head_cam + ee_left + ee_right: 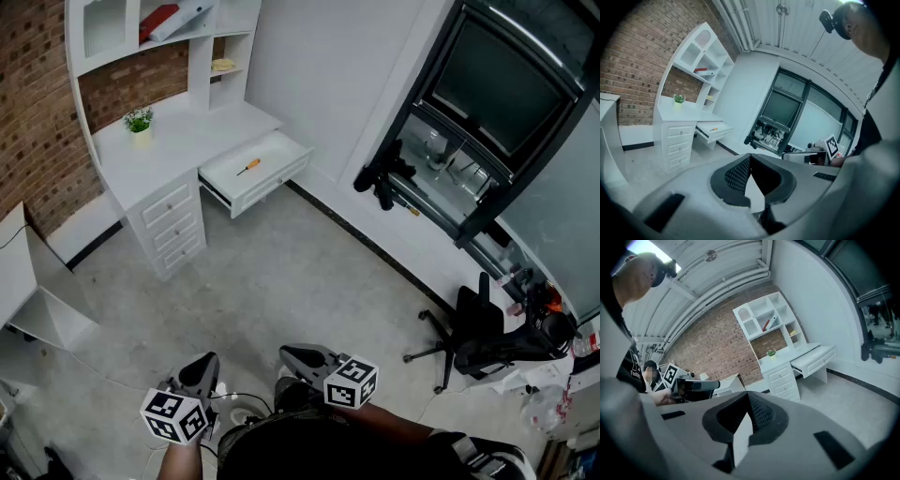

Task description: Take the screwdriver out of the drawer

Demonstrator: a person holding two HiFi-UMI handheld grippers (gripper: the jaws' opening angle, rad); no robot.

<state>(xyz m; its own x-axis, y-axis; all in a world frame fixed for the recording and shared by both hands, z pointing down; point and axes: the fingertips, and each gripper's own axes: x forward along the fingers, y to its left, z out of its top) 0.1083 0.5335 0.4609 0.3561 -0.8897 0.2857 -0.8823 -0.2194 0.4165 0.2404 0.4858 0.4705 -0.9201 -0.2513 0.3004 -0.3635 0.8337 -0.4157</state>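
Currently, both grippers are held low and close to the body, well apart from the white desk. The left gripper is seen with its jaws pressed together on nothing, and the right gripper is likewise clenched and empty. The orange-handled screwdriver lies flat on the floor of the pulled-out drawer, across the room from them.

Several faults may be expected. The jaws must be parted before the reach. If they arrive closed, the screwdriver would probably be pushed or rolled toward the back of the drawer, not gripped. A slim tool lying flat leaves little to close on, so a shallow pinch on the shaft could slip. The drawer front could be knocked by a low approach and slid shut. What appears to be a thin cable lies on the floor near the feet and could be caught while walking over.

No brand or label can be read. Only black-and-white square patterns are shown on the marker cubes. Pale print on a dark shirt is cut off and too small to read.
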